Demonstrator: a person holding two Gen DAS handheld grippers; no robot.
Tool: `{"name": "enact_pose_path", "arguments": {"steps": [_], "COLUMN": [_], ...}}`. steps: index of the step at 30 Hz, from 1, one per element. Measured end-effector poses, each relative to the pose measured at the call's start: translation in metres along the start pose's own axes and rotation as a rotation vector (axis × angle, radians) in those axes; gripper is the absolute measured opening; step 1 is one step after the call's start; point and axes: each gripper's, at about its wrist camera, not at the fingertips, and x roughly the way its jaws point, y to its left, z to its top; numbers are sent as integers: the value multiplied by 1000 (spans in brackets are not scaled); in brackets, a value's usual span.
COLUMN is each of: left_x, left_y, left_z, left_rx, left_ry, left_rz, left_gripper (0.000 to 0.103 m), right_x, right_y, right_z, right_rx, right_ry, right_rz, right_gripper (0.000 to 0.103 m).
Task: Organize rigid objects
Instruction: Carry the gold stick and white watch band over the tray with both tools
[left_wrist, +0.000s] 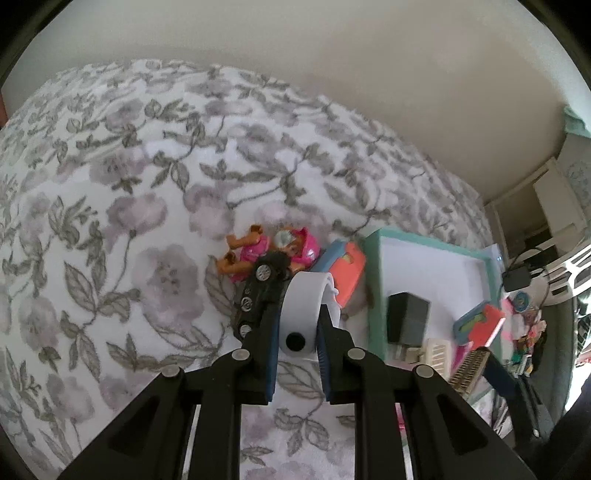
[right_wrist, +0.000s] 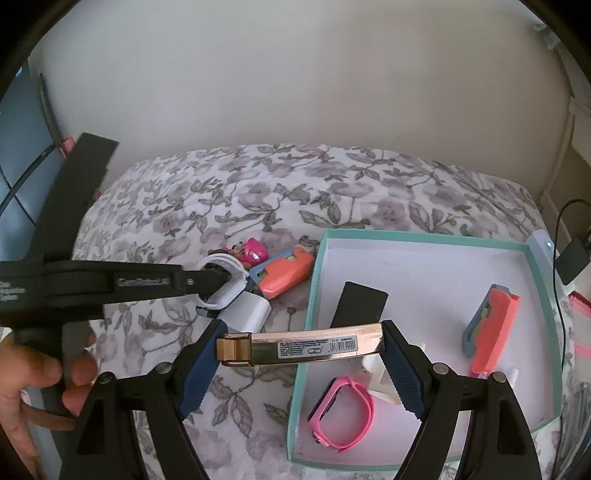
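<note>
Two hand-held grippers are working over a floral bedspread (right_wrist: 258, 184) beside a teal-rimmed tray (right_wrist: 417, 236), each one gripping an object.

The left gripper (left_wrist: 297, 332) is clenching a white watch-style band (left_wrist: 303, 310) between its blue pads, holding it just above the bedspread; right behind it a black toy car (left_wrist: 258, 291), a pink toy figure (left_wrist: 273, 251) and a coral-and-blue case (left_wrist: 347, 269) are lying together, close to the tray's left wall. The right gripper (right_wrist: 301, 350) is grasping a gold-coloured bar with a barcode label (right_wrist: 303, 349) crosswise by its two ends, hovering over the tray's left edge. Inside the tray a black rectangular block (right_wrist: 360, 304), a second coral-and-blue case (right_wrist: 491, 328) and a pink watch (right_wrist: 341, 415) are resting on the white floor, well apart from each other.
</note>
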Motion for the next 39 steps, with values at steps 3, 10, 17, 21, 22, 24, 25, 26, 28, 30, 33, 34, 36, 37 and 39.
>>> {"name": "enact_pose_path", "arguments": {"steps": [3, 10, 17, 21, 22, 24, 25, 26, 28, 30, 33, 34, 36, 37, 39], "left_x": [-15, -33, -24, -16, -12, -9, -6, -4, 1, 6, 12, 14, 17, 19, 22], "left_y": [-11, -44, -82, -101, -105, -110, -113, -115, -117, -119, -122, -123, -124, -126, -127], "left_z": [2, -3, -21, -31, -34, -37, -40, -41, -45, -49, -55, -56, -58, -60, -62], "left_rx": [23, 99, 190, 225, 234, 239, 240, 238, 233, 232, 235, 234, 233, 234, 236], "left_ry": [-47, -101, -62, -21, -8, 9, 24, 34, 61, 82, 113, 122, 137, 146, 156], "left_rz": [-19, -48, -76, -94, -97, -104, -111, -115, -122, -124, -128, -132, -140, -144, -145], "left_gripper": [19, 19, 19, 19, 19, 19, 19, 19, 19, 19, 19, 19, 19, 19, 19], "right_x": [-4, -17, -23, -23, -22, -19, -18, -17, -16, -15, -11, -9, -7, -6, -6], "right_y": [-6, -31, -56, -68, -71, -79, -83, -86, -93, -99, -108, -112, -117, -119, -122], "right_z": [0, 1, -2, -6, -7, -10, -12, -14, -17, -21, -28, -30, -31, -32, -34], "right_rx": [4, 45, 66, 91, 100, 122, 135, 145, 169, 186, 221, 238, 259, 267, 270], "right_ry": [-15, -65, -47, -6, 2, 30, 44, 52, 77, 96, 129, 137, 148, 152, 156], "right_rz": [-15, -105, -189, -206, -211, -225, -231, -234, -239, -244, -252, -256, -258, -261, -274], "right_gripper": [84, 84, 84, 84, 84, 84, 84, 84, 84, 84, 84, 84, 84, 84, 84]}}
